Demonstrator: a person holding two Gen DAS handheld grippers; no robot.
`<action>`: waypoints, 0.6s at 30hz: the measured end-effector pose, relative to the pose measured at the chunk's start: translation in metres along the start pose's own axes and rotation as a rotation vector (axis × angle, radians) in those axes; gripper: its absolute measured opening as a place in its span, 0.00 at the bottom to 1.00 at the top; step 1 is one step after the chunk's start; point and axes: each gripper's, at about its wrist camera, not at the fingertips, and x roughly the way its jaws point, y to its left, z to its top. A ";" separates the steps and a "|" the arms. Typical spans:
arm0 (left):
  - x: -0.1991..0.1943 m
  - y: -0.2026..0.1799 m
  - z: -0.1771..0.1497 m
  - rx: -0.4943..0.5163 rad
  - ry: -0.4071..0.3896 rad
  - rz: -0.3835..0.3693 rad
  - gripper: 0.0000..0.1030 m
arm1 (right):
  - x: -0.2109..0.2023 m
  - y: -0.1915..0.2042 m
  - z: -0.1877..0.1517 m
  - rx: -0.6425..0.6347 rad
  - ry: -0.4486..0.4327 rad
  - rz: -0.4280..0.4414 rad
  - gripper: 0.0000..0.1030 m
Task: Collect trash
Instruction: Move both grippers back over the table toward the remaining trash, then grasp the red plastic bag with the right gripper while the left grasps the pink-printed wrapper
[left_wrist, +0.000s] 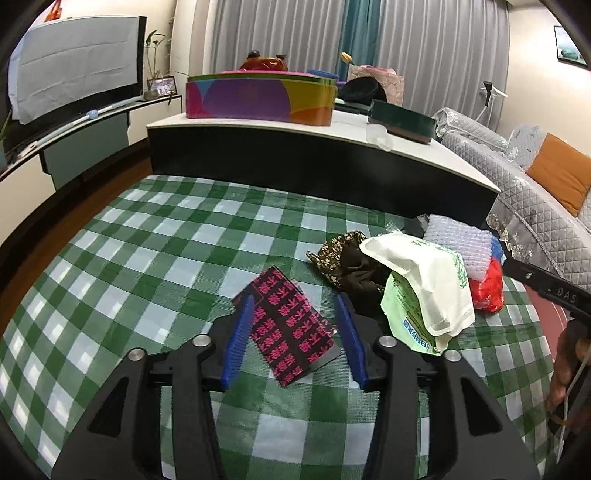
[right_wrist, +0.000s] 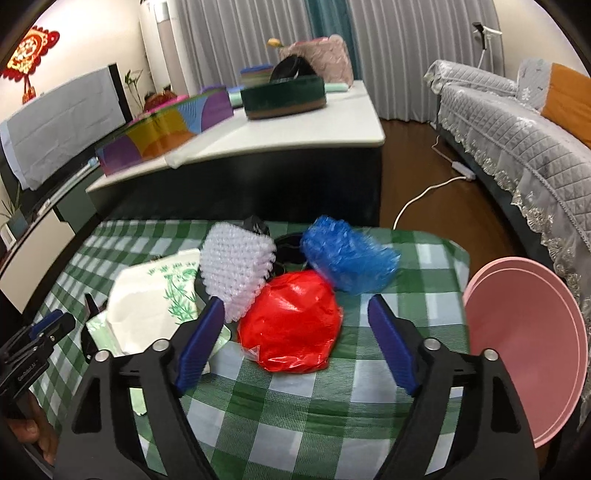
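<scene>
Right now your left gripper (left_wrist: 295, 336) has its jaws spread wide, with the black packet (left_wrist: 291, 328) printed in pink characters lying flat on the checked cloth (left_wrist: 147, 258) between the blue pads (left_wrist: 239, 343). Whether the pads touch it, you cannot tell from here; nothing is clamped.

Your right gripper (right_wrist: 295, 339) is also wide open, holding nothing. The red bag (right_wrist: 291, 321) sits low in the middle of the right wrist frame, between the two fingers and apart from both of them. The left pad's tip looks to meet the bubble wrap (right_wrist: 236, 269), though contact is uncertain.

Count the trash on the cloth: one black packet, one red bag, one blue bag (right_wrist: 351, 254) just behind the red one, one piece of bubble wrap, one white bag (right_wrist: 147, 306) with a green bamboo print left of centre, one green wrapper (left_wrist: 402, 306) beneath it, and one dark patterned pouch (left_wrist: 340, 254) beside it.

One pink bin (right_wrist: 528, 339) stands at the right edge of the right wrist frame, just off the cloth's corner.
</scene>
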 end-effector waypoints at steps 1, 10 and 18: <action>0.003 -0.001 0.000 0.006 0.004 0.001 0.45 | 0.004 0.000 -0.001 -0.001 0.012 0.000 0.79; 0.022 -0.012 -0.004 0.043 0.072 0.041 0.45 | 0.029 0.003 -0.007 -0.024 0.083 -0.022 0.82; 0.028 -0.014 -0.005 0.056 0.102 0.067 0.38 | 0.039 0.005 -0.009 -0.052 0.115 -0.035 0.83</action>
